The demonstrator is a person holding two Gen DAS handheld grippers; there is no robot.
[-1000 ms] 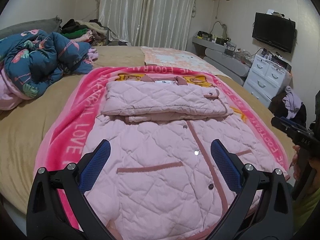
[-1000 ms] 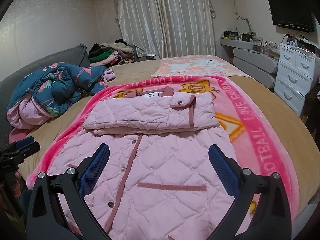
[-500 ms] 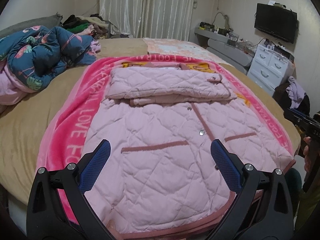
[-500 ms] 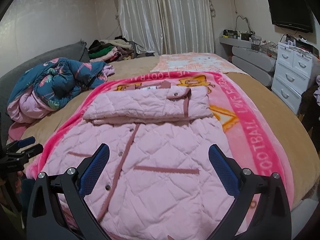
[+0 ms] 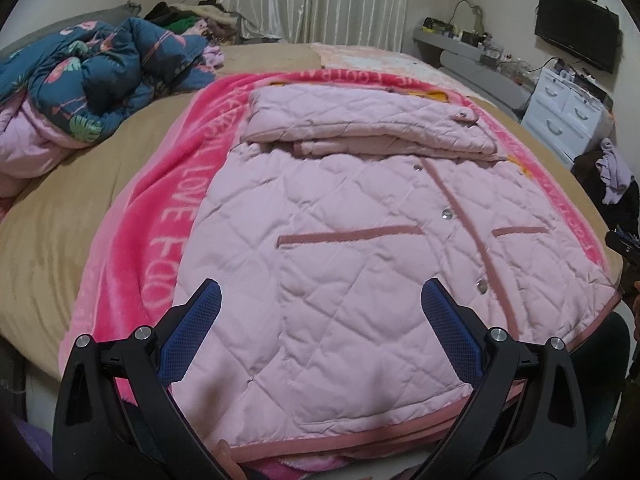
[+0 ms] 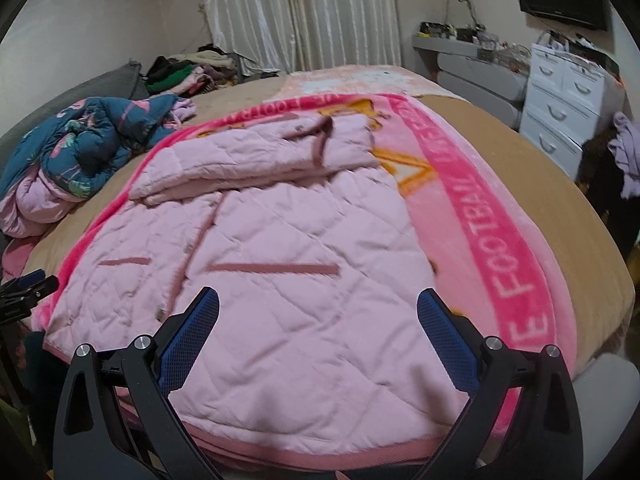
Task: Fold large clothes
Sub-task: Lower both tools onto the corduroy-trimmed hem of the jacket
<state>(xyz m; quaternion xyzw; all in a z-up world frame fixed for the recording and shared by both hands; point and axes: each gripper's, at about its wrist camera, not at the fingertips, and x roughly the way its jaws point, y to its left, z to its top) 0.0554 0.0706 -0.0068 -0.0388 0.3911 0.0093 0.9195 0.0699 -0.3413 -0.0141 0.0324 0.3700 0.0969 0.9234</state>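
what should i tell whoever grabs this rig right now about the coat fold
Left gripper: open, empty, above the hem of the pale pink quilted coat.
Right gripper: open, empty, above the same hem's other side.
The coat lies flat, front up, on the bright pink fleece blanket on the bed.
Done: the top part with the sleeves is folded down into a band.
Left: likely grip both hem corners and fold the bottom up to the band.

Pale pink quilted jacket (image 5: pixel 360 248), diamond-stitched, with dusty-rose trim and silver snaps. Hot-pink blanket (image 5: pixel 168 216) bearing pale lettering and yellow-orange motifs. Tan bed (image 5: pixel 52 232). Navy quilt (image 5: pixel 100 76) printed with pink flamingos and green leaves. Black left tongs (image 5: pixel 320 332) and right tongs (image 6: pixel 318 330), with blue textured pads (image 6: pixel 188 336).
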